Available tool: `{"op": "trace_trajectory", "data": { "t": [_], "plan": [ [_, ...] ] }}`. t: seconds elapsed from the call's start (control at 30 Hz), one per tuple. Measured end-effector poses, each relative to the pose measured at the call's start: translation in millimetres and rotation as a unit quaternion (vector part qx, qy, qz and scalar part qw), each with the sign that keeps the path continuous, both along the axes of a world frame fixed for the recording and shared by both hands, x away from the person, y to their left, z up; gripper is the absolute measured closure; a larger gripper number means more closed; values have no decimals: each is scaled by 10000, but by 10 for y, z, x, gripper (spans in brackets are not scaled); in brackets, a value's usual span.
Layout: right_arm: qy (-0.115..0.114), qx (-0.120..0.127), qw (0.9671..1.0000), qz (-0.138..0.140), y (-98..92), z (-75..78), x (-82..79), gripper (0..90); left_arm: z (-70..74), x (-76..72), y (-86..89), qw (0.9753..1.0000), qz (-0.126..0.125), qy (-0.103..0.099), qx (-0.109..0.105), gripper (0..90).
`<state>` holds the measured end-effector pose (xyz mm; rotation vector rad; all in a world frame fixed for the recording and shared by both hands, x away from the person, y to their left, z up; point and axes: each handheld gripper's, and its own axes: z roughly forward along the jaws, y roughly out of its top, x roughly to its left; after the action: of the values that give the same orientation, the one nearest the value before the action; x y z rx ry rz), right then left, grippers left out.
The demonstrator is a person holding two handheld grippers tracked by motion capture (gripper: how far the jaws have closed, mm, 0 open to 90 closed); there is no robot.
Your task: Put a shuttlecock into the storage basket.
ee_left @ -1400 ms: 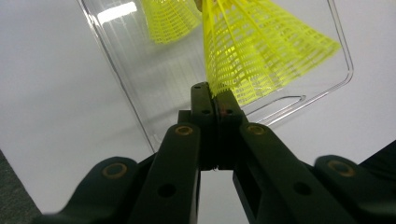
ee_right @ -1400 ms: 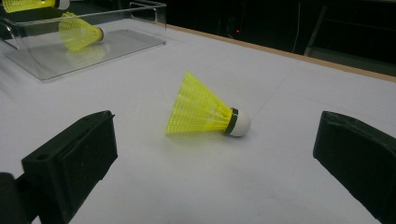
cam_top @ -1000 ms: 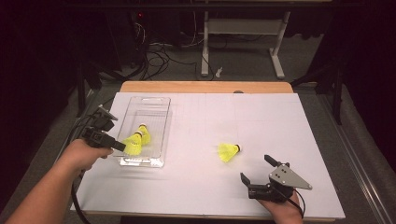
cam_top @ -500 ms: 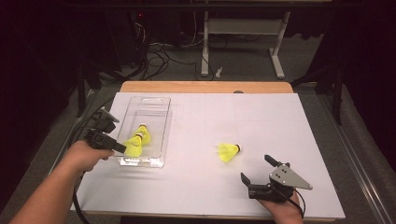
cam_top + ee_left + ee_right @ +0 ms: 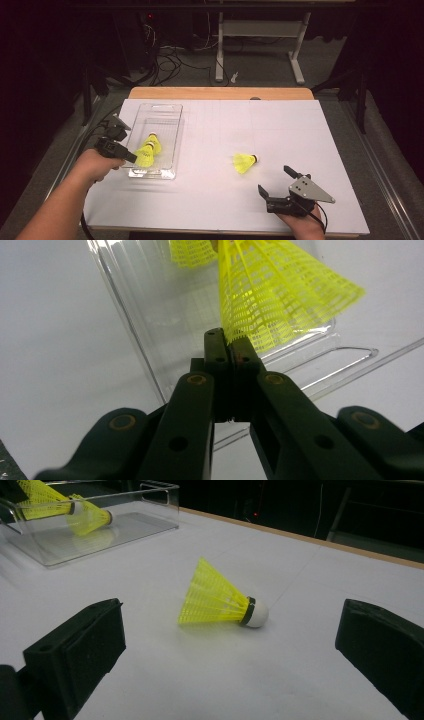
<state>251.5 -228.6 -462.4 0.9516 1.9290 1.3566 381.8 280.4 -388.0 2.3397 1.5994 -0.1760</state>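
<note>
Left tool clamped tight, forearm angled in from bottom left; right tool low, jaws spread wide.

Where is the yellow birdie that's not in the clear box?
The loose shuttlecock lies on the white table, right of the clear box, just ahead of the open right gripper.

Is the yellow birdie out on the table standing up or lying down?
Lying down. The loose shuttlecock rests on its side on the white table, white cork tip touching the surface, skirt pointing sideways, ahead of the open right gripper.
</note>
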Motion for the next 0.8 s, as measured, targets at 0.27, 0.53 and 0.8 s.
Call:
{"op": "trace_trajectory", "data": {
  "t": [0.27,0.53,0.8],
  "plan": [
    [-4,3,10000,2,-3,1,-2,2,-43,61,-6,10000,57,63,28,893],
    [-2,22,10000,2,-10,0,-3,1,-80,116,-27,9999,74,99,108,887],
    [-1,61,10000,-9,-22,4,-7,1,-111,127,-5,9996,77,146,218,875]
  ]
}}
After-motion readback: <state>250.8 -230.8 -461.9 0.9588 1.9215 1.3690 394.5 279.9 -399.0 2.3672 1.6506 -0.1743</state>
